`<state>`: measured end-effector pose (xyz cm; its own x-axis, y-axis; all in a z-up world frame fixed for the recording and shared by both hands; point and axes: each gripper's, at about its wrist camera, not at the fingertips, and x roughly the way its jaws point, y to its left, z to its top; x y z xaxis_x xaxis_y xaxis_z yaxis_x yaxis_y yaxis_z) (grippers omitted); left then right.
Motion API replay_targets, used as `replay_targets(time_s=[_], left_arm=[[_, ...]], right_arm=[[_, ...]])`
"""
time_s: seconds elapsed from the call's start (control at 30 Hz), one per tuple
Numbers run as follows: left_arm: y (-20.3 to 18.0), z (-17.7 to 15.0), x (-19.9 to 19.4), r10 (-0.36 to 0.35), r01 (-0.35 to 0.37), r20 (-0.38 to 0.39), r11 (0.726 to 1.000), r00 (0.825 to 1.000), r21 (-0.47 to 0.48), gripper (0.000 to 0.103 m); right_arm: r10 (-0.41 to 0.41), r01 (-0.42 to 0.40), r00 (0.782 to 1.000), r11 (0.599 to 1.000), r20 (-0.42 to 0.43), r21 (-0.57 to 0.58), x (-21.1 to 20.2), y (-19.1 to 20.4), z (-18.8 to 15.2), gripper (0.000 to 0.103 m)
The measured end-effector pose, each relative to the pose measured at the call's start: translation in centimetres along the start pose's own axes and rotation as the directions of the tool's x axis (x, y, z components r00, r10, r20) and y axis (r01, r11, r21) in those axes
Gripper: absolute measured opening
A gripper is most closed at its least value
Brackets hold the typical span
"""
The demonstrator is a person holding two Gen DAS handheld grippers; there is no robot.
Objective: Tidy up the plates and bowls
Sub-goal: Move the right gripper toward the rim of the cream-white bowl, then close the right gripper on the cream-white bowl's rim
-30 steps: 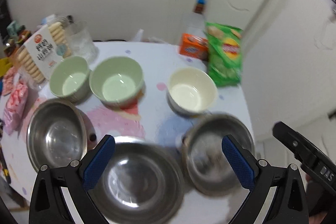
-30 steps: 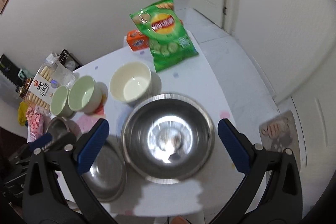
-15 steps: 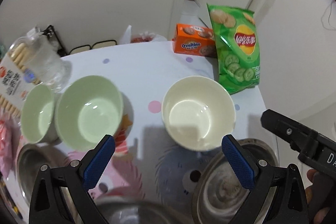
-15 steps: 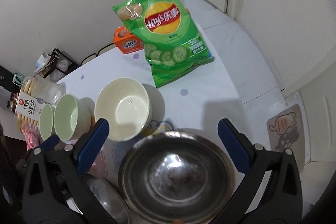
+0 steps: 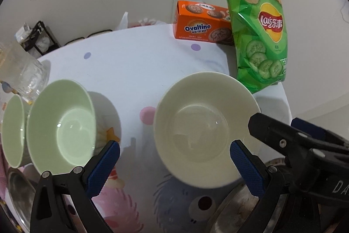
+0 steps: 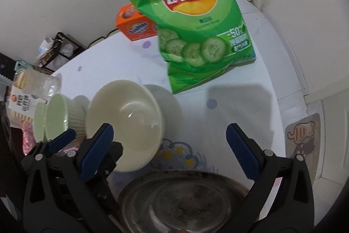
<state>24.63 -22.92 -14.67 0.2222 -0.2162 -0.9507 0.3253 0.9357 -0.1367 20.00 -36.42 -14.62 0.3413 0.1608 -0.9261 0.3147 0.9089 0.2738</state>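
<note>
Bowls: one cream bowl (image 5: 202,128), two green bowls (image 5: 63,128), one steel bowl (image 6: 185,204), both grippers' fingers (image 5: 104,165) spread, empty.

The steel bowl (image 6: 181,204) runs off the near edge; the biscuit pack (image 6: 20,99) sits cut off at far left.
</note>
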Motion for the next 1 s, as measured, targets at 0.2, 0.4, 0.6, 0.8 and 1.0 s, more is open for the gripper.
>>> replay_targets(time_s=[0.2,0.4,0.6,0.8,1.0], left_arm=[[0.3,0.2,0.6,0.044,-0.044,-0.005,0.999,0.999,-0.006,0.102],[0.4,0.0,1.9,0.056,-0.056,-0.043,0.998,0.998,-0.007,0.102],[0.7,-0.2,3.1,0.046,-0.047,-0.058,0.999,0.997,-0.018,0.094],[0.7,0.0,4.5,0.04,-0.042,-0.082,0.999,0.996,-0.021,0.047],[0.6,0.5,4.6,0.103,-0.103,-0.075,0.995,0.992,-0.002,0.012]], right_arm=[[0.004,-0.004,1.0,1.0,-0.021,0.028,0.5,-0.9,0.2,0.103],[-0.002,0.003,1.0,1.0,-0.025,0.022,0.9,-0.7,0.5,0.103],[-0.026,0.028,0.997,0.999,-0.068,0.029,2.9,-0.4,0.8,0.078],[-0.018,0.017,0.988,1.0,-0.155,-0.014,4.6,0.0,0.5,0.033],[-0.023,0.016,0.988,0.999,-0.152,-0.042,4.6,1.2,0.8,0.01]])
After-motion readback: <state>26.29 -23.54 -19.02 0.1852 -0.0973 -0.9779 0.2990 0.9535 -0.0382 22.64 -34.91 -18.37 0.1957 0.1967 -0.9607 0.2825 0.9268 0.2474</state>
